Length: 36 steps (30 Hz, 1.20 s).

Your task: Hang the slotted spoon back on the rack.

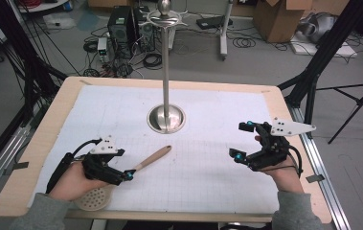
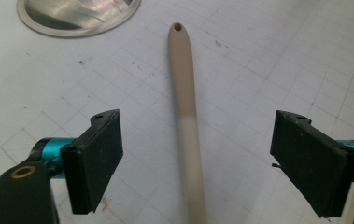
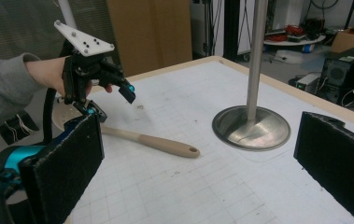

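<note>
A beige spoon lies on the white grid mat, its handle (image 1: 153, 157) pointing toward the stand and its round perforated head (image 1: 93, 199) at the table's front edge. My left gripper (image 1: 124, 165) hovers over the handle, open. In the left gripper view the handle (image 2: 186, 102) runs between the two pads with a wide gap on each side of my left gripper (image 2: 198, 123). My right gripper (image 1: 243, 140) is held at the right of the mat, open with nothing in it. The right gripper view shows my right gripper (image 3: 202, 121) facing the handle (image 3: 156, 141) and the left gripper (image 3: 111, 103).
A metal stand with a round base (image 1: 166, 118) and a tall pole (image 1: 165, 72) rises from the middle of the mat; its base (image 3: 251, 128) is near the handle's tip. The wooden table rim (image 1: 50, 124) frames the mat. Boxes, computers and cables lie on the floor beyond.
</note>
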Tool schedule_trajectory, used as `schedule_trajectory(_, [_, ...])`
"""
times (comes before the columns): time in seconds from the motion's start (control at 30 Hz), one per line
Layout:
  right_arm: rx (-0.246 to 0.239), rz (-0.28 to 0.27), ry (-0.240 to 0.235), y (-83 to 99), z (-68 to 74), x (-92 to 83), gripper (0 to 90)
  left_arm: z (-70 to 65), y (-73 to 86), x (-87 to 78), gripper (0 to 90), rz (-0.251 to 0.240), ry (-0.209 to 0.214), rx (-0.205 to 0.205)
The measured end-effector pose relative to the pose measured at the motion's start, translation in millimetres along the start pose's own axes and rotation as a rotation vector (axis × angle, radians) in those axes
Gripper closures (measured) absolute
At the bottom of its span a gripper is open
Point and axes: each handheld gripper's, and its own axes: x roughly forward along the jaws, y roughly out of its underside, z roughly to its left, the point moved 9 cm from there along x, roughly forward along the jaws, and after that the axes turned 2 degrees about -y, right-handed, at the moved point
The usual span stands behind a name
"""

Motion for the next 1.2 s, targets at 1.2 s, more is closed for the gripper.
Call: schedule_trajectory(1.2, [0.006, 0.010, 0.006, 2.0, 0.2, -1.4, 0.2, 0.3, 31.3, 11.9, 37.1, 0.243, 0.055, -0.062])
